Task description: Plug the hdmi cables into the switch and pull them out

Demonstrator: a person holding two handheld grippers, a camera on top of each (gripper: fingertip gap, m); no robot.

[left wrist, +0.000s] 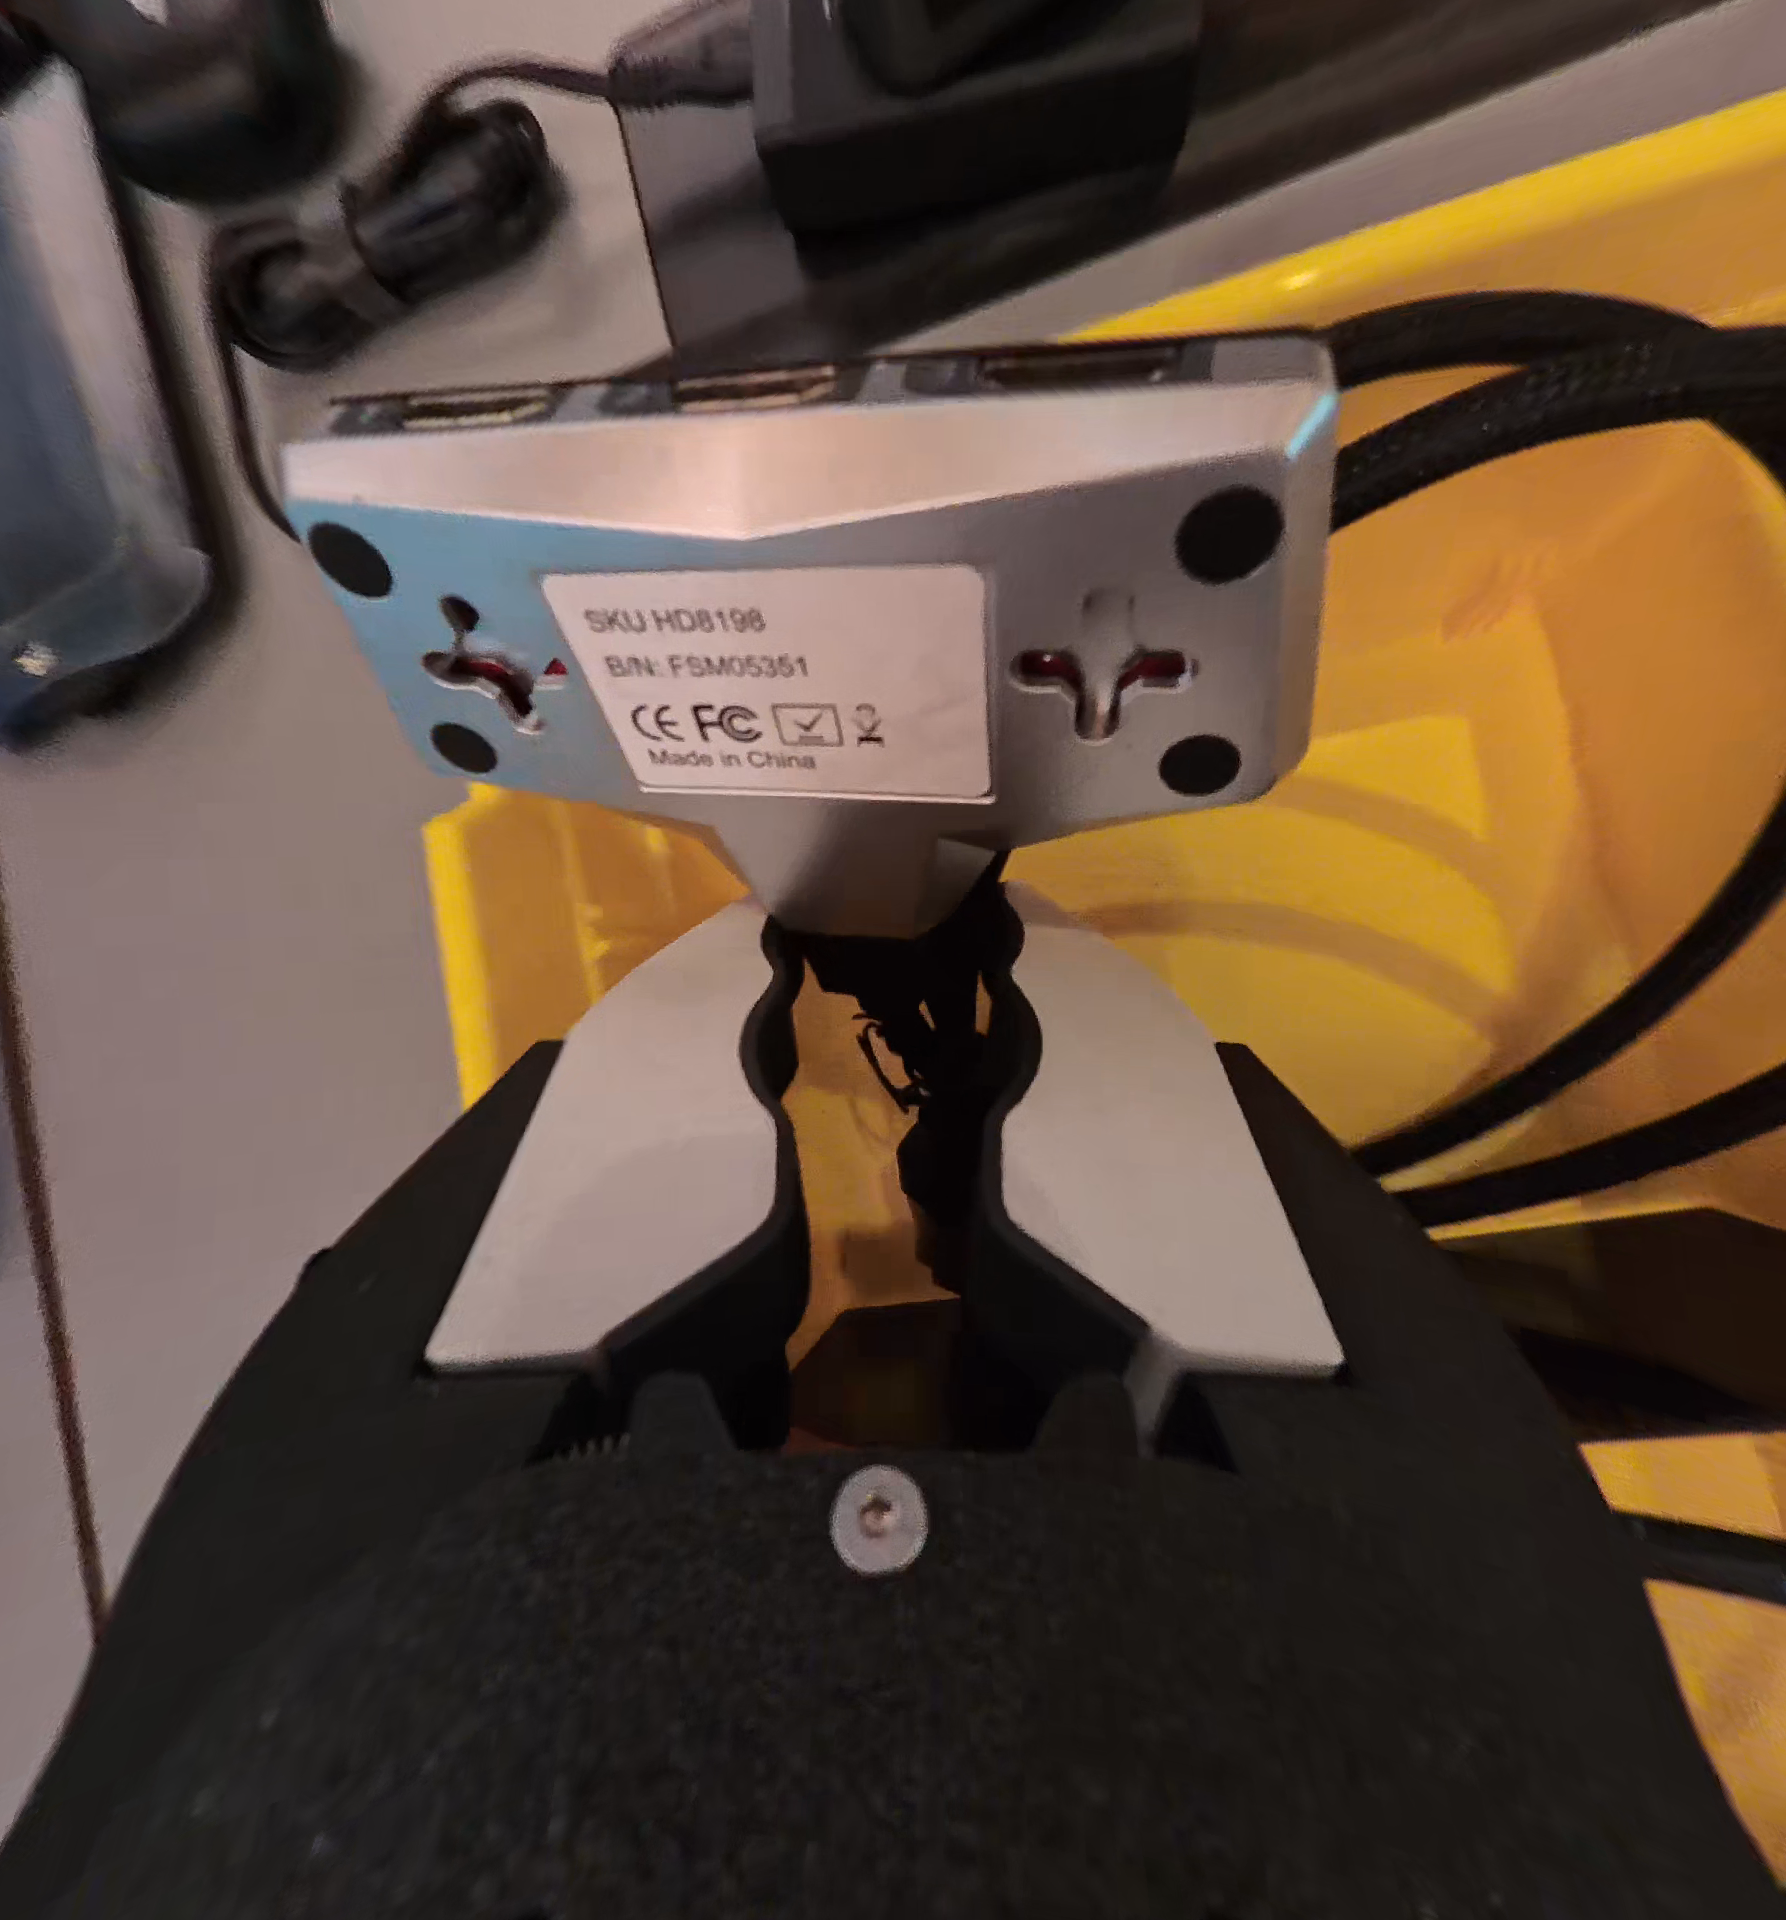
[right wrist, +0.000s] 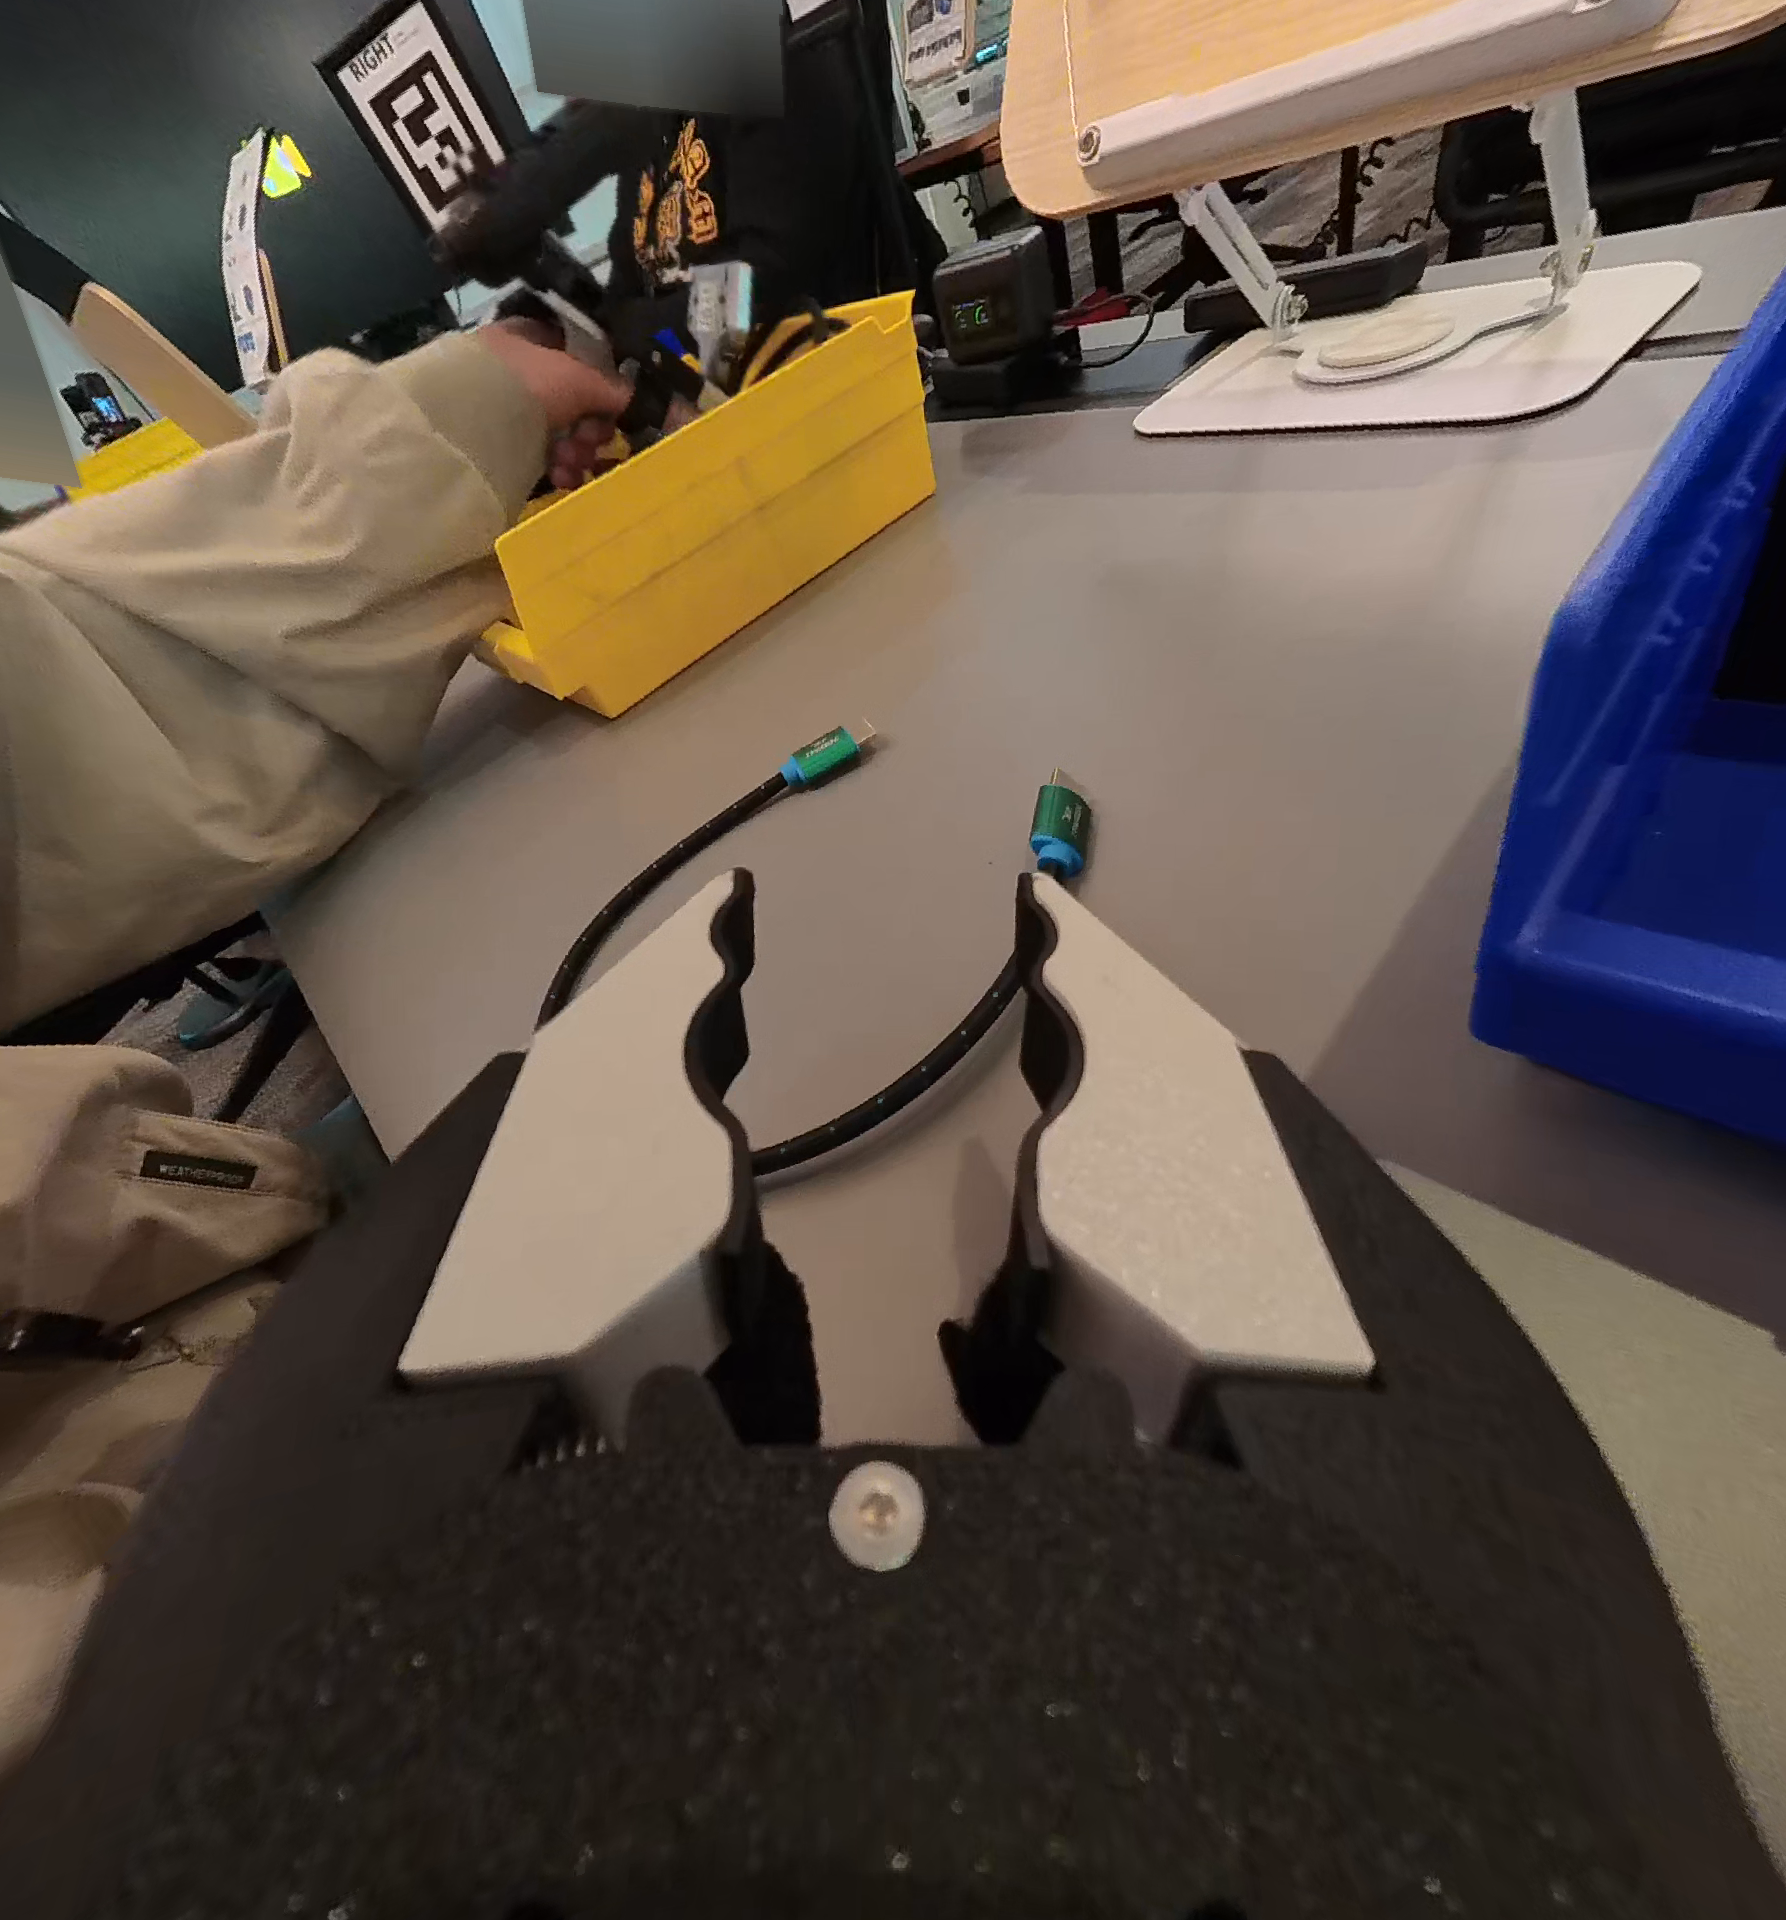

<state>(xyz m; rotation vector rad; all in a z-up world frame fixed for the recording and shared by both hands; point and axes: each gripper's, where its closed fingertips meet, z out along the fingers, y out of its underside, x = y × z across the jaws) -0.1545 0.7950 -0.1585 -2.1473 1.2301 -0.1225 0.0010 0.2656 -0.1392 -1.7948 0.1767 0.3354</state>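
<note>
In the left wrist view my left gripper (left wrist: 894, 925) is shut on the narrow end of a silver HDMI switch (left wrist: 806, 582), where its black braided cable comes out. The switch is held underside up over a yellow bin (left wrist: 1491, 727), its ports (left wrist: 1076, 369) facing away. In the right wrist view my right gripper (right wrist: 884, 883) is open and empty, just above a short black HDMI cable (right wrist: 660, 883) lying curved on the grey table (right wrist: 1232, 644). Its two green-and-blue plugs lie ahead, one at left (right wrist: 824, 753), one at right (right wrist: 1062, 826).
Black braided cables (left wrist: 1647, 935) loop inside the yellow bin. In the right wrist view the yellow bin (right wrist: 733, 530) sits far left with a beige-sleeved arm (right wrist: 245, 644) reaching in. A blue bin (right wrist: 1699, 831) stands at right, a white stand (right wrist: 1440, 343) behind. The left gripper's tips are roughly 55 centimeters from the right gripper's.
</note>
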